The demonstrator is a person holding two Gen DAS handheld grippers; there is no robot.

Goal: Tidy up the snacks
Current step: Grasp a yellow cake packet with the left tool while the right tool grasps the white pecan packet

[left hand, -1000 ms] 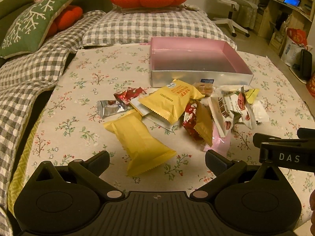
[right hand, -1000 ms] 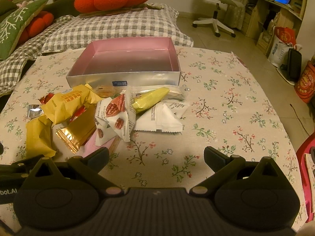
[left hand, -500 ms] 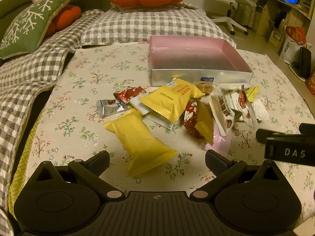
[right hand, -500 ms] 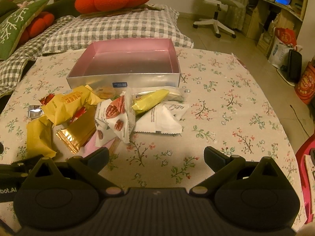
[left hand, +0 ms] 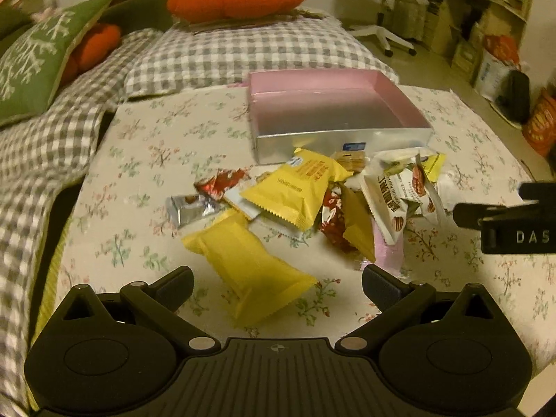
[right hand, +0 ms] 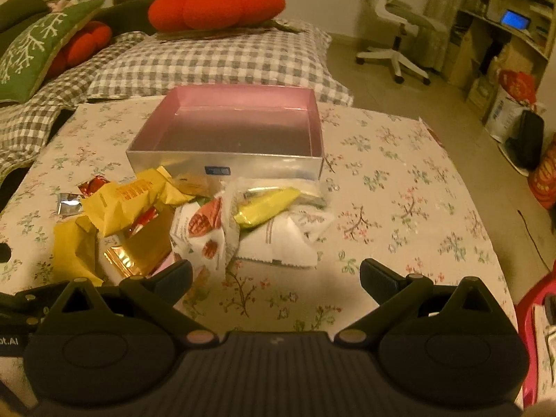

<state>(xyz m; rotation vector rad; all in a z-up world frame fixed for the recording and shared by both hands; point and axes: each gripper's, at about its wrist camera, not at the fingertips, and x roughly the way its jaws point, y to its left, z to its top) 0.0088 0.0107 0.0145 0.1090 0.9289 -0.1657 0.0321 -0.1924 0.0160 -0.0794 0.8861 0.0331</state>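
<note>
The left gripper [left hand: 277,283] is hovering low over the worktop [left hand: 146,160] with its fingers [left hand: 173,286] spread apart, a plain yellow packet [left hand: 248,271] lying between them, untouched. The right gripper [right hand: 276,279] is hanging level, fingers [right hand: 378,278] also apart, gripping nothing, just short of the white packets [right hand: 278,243]. The snack pile [left hand: 312,201] is lying just in front of the pink box [right hand: 239,132].
</note>
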